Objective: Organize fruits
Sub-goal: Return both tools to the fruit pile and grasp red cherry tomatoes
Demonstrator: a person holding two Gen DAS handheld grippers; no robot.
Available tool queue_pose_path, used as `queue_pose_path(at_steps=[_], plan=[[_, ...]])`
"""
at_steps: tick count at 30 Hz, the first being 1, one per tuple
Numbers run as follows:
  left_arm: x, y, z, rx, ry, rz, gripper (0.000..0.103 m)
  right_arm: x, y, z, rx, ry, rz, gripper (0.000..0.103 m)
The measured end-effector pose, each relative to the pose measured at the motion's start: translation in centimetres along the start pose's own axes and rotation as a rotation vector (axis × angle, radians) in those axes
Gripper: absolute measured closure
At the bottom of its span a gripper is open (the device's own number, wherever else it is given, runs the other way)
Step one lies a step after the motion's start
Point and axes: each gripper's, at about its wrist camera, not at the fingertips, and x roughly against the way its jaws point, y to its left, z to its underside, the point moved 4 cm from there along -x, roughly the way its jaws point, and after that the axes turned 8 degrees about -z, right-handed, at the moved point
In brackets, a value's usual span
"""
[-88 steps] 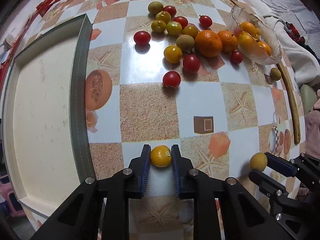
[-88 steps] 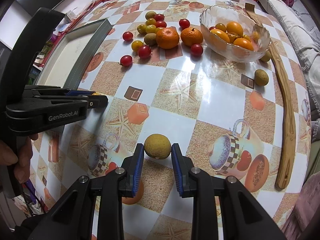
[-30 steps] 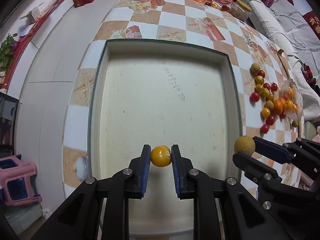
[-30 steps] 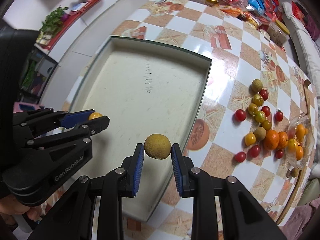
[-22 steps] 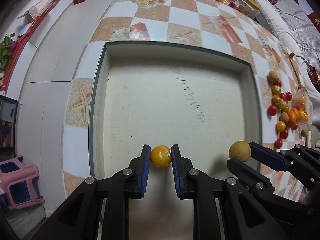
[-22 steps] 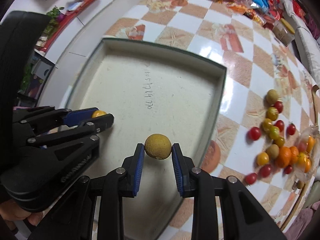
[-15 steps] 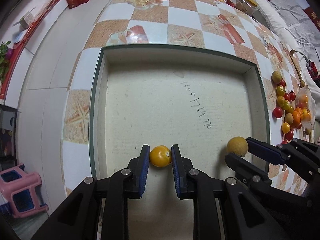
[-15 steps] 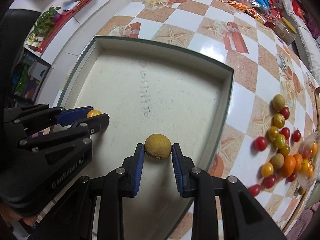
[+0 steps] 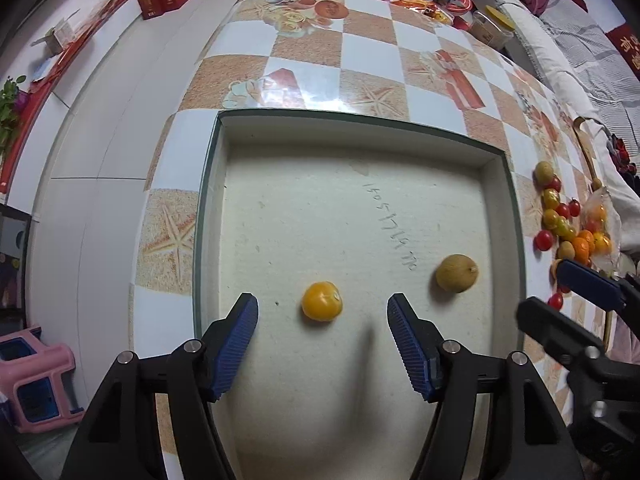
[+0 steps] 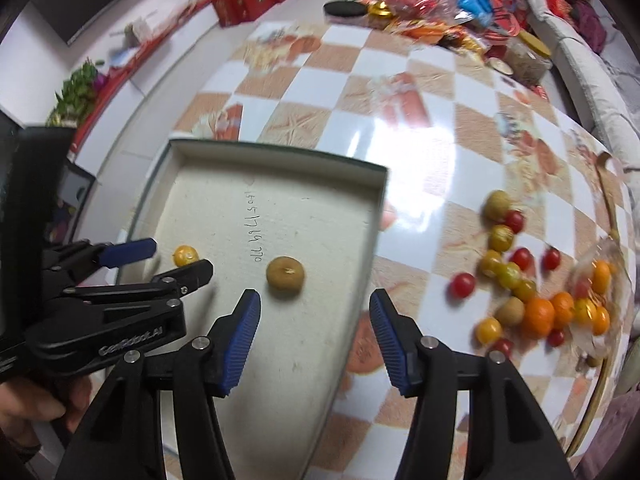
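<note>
Two round fruits, yellow tomato, brown longan, stem-scars up, tray

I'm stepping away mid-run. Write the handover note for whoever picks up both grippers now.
Left gripper: jaws just opened, empty; yellow tomato lies loose in the tray.
Right gripper: jaws just opened, empty; brown longan-like fruit lies in the tray too.
Done: two fruits in the tray.
Left: the fruit pile on the table beside the glass bowl: red and yellow tomatoes, brown fruits, oranges.
</note>
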Motion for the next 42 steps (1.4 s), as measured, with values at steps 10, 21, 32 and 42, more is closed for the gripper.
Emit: queue_pose_path(at_steps=[10, 21, 32, 42], plan=[[4.4, -8.0, 3.2, -0.051, -0.034, 0.101, 0.035, 4.7, -9.1, 7.9, -0.150, -0.019, 0.092, 0.040], [3.6, -24.1, 4.1, -0.229, -0.024, 0.167, 0.035, 8.2, -17.4, 13.1, -0.260, -0.045, 0.125, 0.040], [-1.3, -26.2, 3.3, -0.231, 0.023, 0.062, 0.066, 8.5, -20.7, 15.8, -0.237, -0.051, 0.064, 0.040], [-1.3, -25.7, 3.1, -0.229, -0.010, 0.038, 0.083, 7.2, -21.5, 14.1, -0.202, -0.066, 0.012, 0.040]])
